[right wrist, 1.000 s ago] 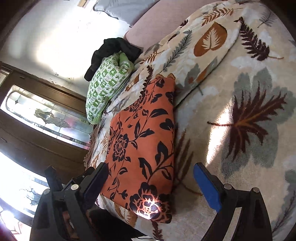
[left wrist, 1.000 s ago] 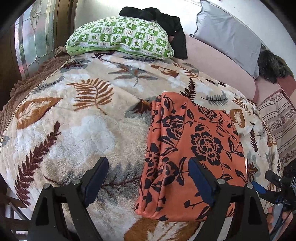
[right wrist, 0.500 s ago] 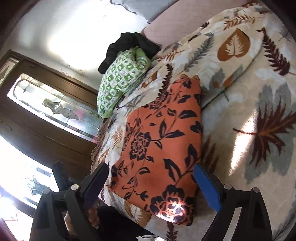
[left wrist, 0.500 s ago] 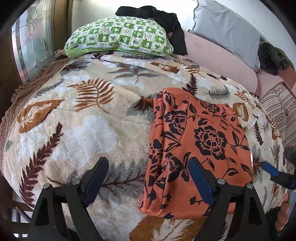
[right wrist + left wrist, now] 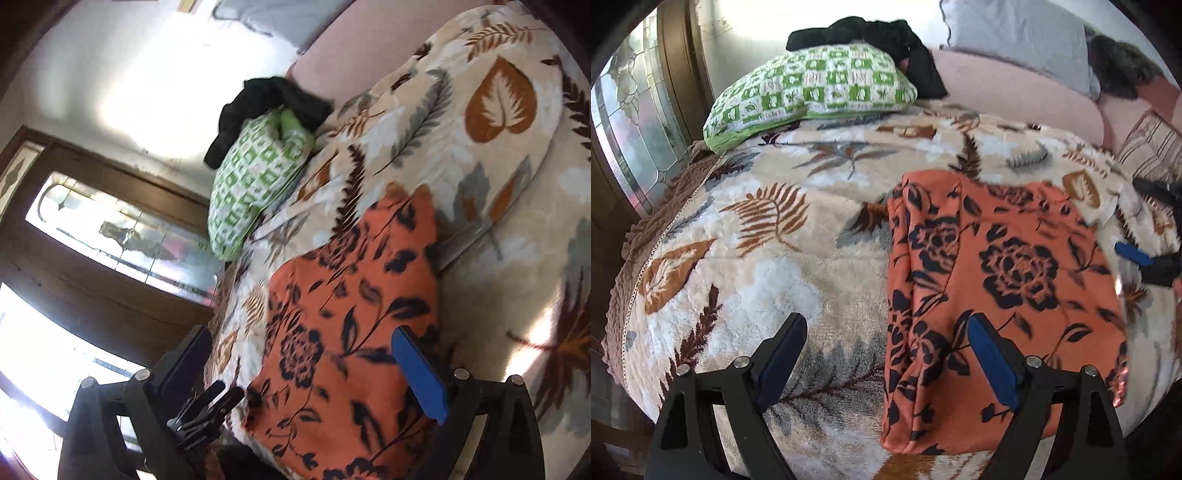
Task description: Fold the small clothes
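Cloth (image 5: 1001,295), orange with black flowers, lies folded on the bed's leaf-print blanket (image 5: 768,258); left tongs (image 5: 886,354) hang apart above its near edge. From the right wrist, right tongs (image 5: 306,365) gape over the cloth (image 5: 351,332), clamping nothing.

There are no words, numbers or labels to read here. The green pillow (image 5: 812,88) has little pictures in squares, too small to tell.

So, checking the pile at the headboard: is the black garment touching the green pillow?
Touching. In the left wrist view the black garment lies draped over the top of the green pillow.
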The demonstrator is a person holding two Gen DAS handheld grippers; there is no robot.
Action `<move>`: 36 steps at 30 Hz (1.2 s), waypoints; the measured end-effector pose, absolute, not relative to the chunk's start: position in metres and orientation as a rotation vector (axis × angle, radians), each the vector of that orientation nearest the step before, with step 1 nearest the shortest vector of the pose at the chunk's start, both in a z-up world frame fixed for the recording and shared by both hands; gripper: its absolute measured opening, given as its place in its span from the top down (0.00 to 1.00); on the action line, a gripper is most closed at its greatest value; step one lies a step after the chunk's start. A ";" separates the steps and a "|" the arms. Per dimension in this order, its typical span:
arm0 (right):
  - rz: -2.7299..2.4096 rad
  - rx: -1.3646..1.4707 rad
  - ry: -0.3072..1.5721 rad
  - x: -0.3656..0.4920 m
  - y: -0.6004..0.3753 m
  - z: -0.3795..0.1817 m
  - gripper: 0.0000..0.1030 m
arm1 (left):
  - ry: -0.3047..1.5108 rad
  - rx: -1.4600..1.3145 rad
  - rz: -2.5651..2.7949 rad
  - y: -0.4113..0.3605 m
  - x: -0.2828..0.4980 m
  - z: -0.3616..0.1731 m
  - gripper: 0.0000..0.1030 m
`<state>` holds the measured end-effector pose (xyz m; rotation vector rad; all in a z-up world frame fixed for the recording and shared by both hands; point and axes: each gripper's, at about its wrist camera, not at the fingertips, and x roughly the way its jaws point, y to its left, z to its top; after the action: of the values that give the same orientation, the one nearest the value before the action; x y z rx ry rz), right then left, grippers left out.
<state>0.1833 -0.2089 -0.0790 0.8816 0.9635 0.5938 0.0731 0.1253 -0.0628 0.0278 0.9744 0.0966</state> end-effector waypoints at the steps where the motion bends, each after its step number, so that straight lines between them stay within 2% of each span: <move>1: 0.572 0.907 0.983 0.195 -0.215 -0.088 0.04 | 1.019 0.029 0.107 0.126 0.077 -0.076 0.13; 6: 0.562 0.907 1.104 0.263 -0.210 -0.130 0.06 | 1.027 -0.107 0.095 0.144 0.073 -0.092 0.10; 7: 0.555 0.911 1.131 0.273 -0.206 -0.138 0.14 | 1.023 -0.094 0.096 0.141 0.072 -0.092 0.10; 8: 0.586 0.932 1.145 0.281 -0.202 -0.142 0.32 | 1.019 -0.079 0.100 0.139 0.072 -0.091 0.10; 9: 0.615 0.918 1.158 0.285 -0.194 -0.140 0.46 | 1.015 -0.068 0.103 0.138 0.073 -0.091 0.09; 10: 0.615 0.854 1.147 0.284 -0.187 -0.132 0.68 | 1.012 -0.065 0.107 0.138 0.073 -0.093 0.08; 11: 0.619 0.795 1.110 0.280 -0.181 -0.119 0.70 | 1.010 -0.074 0.113 0.139 0.072 -0.095 0.06; 15: 0.383 0.602 1.013 0.279 -0.183 -0.106 0.70 | 1.006 -0.105 0.113 0.143 0.072 -0.098 0.03; 16: 0.371 0.592 1.044 0.280 -0.184 -0.114 0.65 | 1.007 -0.100 0.115 0.143 0.073 -0.097 0.03; 18: 0.413 0.668 1.112 0.273 -0.187 -0.126 0.48 | 1.004 -0.092 0.119 0.141 0.071 -0.096 0.03; 19: 0.426 0.684 1.086 0.264 -0.190 -0.122 0.27 | 1.003 -0.095 0.119 0.142 0.071 -0.097 0.03; 20: 0.431 0.684 1.043 0.252 -0.194 -0.113 0.21 | 1.002 -0.101 0.120 0.142 0.070 -0.097 0.03; 23: 0.494 0.746 1.012 0.216 -0.203 -0.097 0.17 | 1.000 -0.107 0.117 0.143 0.070 -0.097 0.03; 28: 0.614 0.810 1.197 0.149 -0.191 -0.116 0.17 | 0.998 -0.124 0.105 0.145 0.069 -0.098 0.03; 34: 0.695 0.802 1.247 0.110 -0.165 -0.132 0.17 | 0.997 -0.128 0.102 0.146 0.070 -0.099 0.03; 36: 0.719 0.711 1.261 0.107 -0.150 -0.129 0.37 | 0.995 -0.131 0.103 0.148 0.070 -0.100 0.03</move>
<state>0.1068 -0.1498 -0.1285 0.7114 1.2605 0.7194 0.0700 0.1478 -0.0998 -0.1307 0.9947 0.1030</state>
